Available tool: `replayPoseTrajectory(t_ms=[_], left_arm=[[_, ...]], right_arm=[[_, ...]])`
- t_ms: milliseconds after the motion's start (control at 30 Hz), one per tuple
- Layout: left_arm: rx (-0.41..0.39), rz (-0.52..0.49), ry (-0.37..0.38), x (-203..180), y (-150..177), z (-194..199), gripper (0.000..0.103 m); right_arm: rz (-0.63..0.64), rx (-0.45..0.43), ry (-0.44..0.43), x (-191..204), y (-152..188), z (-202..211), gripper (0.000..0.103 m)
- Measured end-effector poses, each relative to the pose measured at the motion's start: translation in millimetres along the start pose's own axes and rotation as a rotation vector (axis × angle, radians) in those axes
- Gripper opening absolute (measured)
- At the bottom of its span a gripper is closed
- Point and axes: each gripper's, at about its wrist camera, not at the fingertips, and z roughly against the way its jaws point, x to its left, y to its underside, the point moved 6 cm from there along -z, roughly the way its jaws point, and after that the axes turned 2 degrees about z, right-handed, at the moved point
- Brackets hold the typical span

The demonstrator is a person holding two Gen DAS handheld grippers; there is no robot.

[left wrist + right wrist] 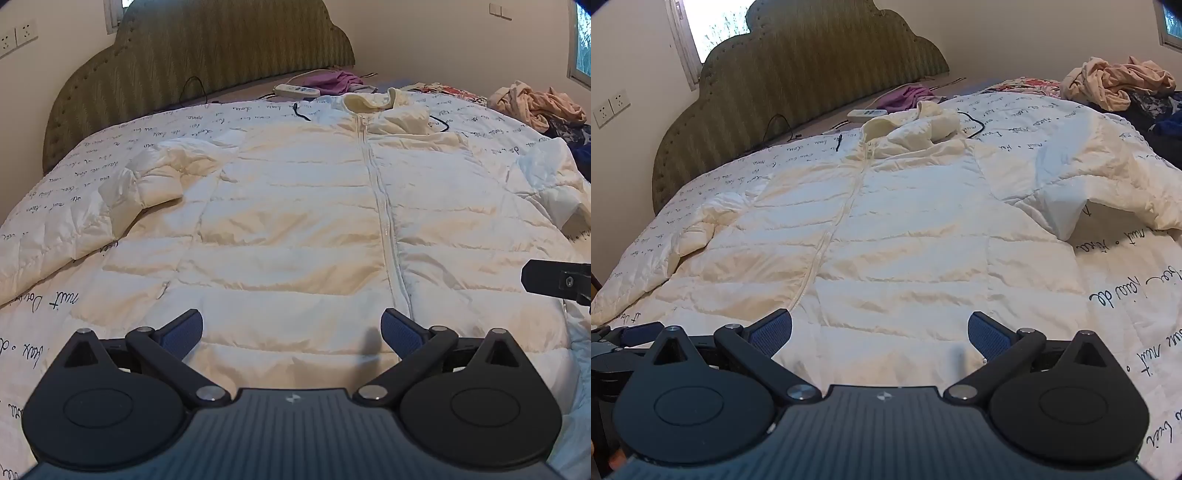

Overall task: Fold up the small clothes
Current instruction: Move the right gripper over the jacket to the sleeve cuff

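Nearest to me: my left gripper (pixel 291 330), blue-padded fingers (pixel 183 332) spread wide with nothing between them, poised over the jacket's hem. My right gripper (pixel 880 332) likewise, fingers (pixel 988 334) fully apart and empty, just beside the left one; one black tip of it shows at the right edge of my left view.

Next: one white quilted puffer jacket (pixel 295 221), front up, zipper (pixel 380 206) closed, laid flat, hem toward me, collar (pixel 373 101) away. Its sleeve (pixel 122 199) on the picture's left is bent back on itself; the other sleeve (pixel 1108 184) spreads outward, rumpled.

Beneath: white bedspread (pixel 44 306) printed with black script.

Beyond the collar: a black cable (pixel 975 125), a white power strip (pixel 295 90), a purple cloth (pixel 336 81).

Far right: a heap of peach-coloured clothes (pixel 1115 81) over dark fabric.

Farthest: olive tufted headboard (pixel 207 62), wall sockets (pixel 16 37), a window (pixel 716 26).
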Motion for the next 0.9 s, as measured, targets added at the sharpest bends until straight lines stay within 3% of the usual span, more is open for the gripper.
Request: replayPoseTrajectory(t_ms=[400,600,733,900], left_arm=[[0.016,-0.004,-0.019,0.9,1.5,-4.2,0.103],[0.017,-0.006,-0.014,-1.3,2.6,-4.7,0.103],[0.020,-0.016,-0.009,-5.4,4.4,-3.7,0.103],[0.021,-0.014,-0.013,-5.9,4.8,-3.1,0.103]], right_arm=[[0.045,0.013,-0.034,-10.7,7.9,1.1,0.103],[0.067,-0.023,0.047,-39.1,21.8,11.3,0.103],[0.037,0.007,-0.046,-44.4,31.9,11.0,0.103],[0.129,-0.012,-0.012,-37.0,42.3,9.8,0.103]])
